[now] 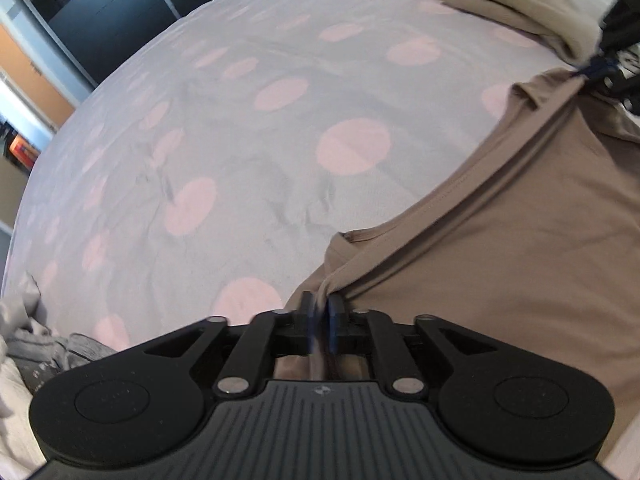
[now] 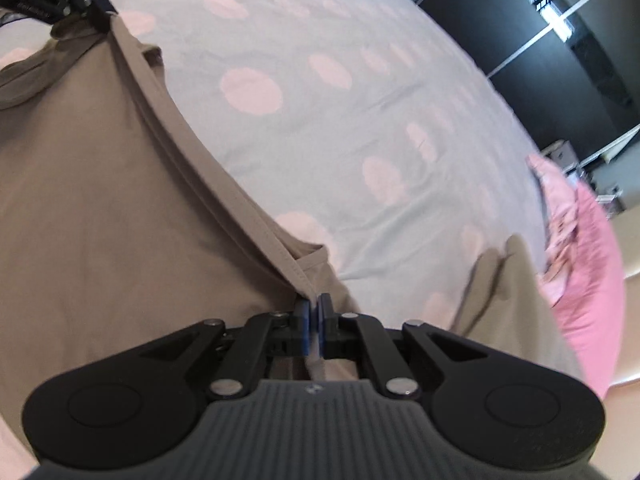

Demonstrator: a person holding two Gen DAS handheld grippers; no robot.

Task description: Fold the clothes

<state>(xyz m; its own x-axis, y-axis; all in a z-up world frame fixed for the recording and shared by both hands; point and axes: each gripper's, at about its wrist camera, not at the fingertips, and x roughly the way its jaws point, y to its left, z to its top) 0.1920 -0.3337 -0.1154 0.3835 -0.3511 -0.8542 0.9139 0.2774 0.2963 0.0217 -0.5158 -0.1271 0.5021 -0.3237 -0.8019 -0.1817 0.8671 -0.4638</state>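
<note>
Each gripper, left point(image 1: 320, 312) and right point(image 2: 314, 312), pinches the tan shirt's point(image 1: 520, 248) hem (over a spotted bedsheet point(image 1: 240, 140)).

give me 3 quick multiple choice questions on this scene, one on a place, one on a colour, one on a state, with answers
1. Where does the folded olive garment lie?
A. on the bedsheet, beyond the held garment
B. on the floor
C. between the left gripper's fingers

2. What colour are the dots on the sheet?
A. green
B. pink
C. black

3. How is the tan garment held?
A. lying loose, untouched
B. by one gripper only
C. by both grippers, one at each end of a folded edge

Answers:
1 A: in the left wrist view it rests on the sheet at the top right, past the stretched tan edge.
2 B: pale pink rounds cover the grey sheet in both views.
3 C: the left gripper has cloth between its fingers, and the right gripper pinches the other end.
</note>
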